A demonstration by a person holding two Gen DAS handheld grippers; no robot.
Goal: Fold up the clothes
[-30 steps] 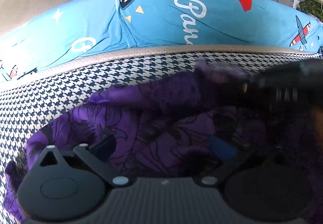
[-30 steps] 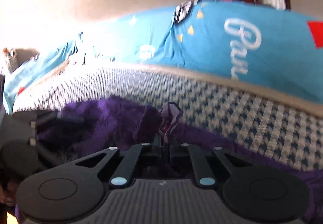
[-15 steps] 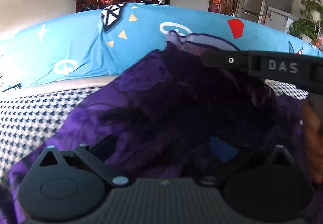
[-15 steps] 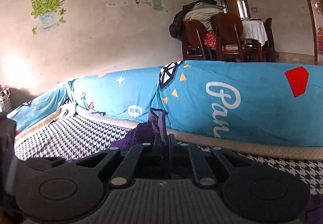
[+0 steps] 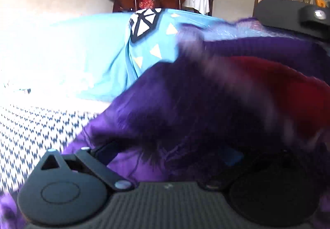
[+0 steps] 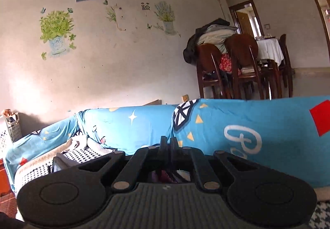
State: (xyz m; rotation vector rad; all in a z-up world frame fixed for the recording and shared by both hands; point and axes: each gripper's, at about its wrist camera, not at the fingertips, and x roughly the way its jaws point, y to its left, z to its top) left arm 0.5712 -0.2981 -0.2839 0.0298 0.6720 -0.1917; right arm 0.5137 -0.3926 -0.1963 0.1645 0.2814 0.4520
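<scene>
One purple garment point(image 5: 185, 105) filled most of the left wrist view, lifted off the houndstooth seat cover point(image 5: 31, 130) and hanging blurred in front of the camera. A red patch point(image 5: 288, 88) showed through or behind the cloth at the right; whether it belonged to the garment could not be told.

The left hand-held gripper point(image 5: 169, 154) had its two fingers set well apart, with purple cloth draped over and between them. The right finger was buried in dark folds, so whether the pads pressed on the fabric could not be told.

The right hand-held gripper point(image 6: 167, 144) had its two fingers brought together, tips nearly touching. A small bunch of purple fabric point(image 6: 163, 176) sat pinched low between them, close to the body of the tool. The same gripper's dark body appeared at the upper right of the left wrist view, right at the top edge of the raised garment.

Behind the cloth ran a sofa back under one blue printed cover point(image 6: 257, 132), with a diamond motif, yellow triangles, white lettering and a red shape. Beyond it stood two brown wooden chairs point(image 6: 226, 64) stacked with bedding, beside one table under a white cloth point(image 6: 270, 47). The wall point(image 6: 123, 60) carried three small pictures and several plant stickers. One white basket point(image 6: 10, 132) stood at the far left.
</scene>
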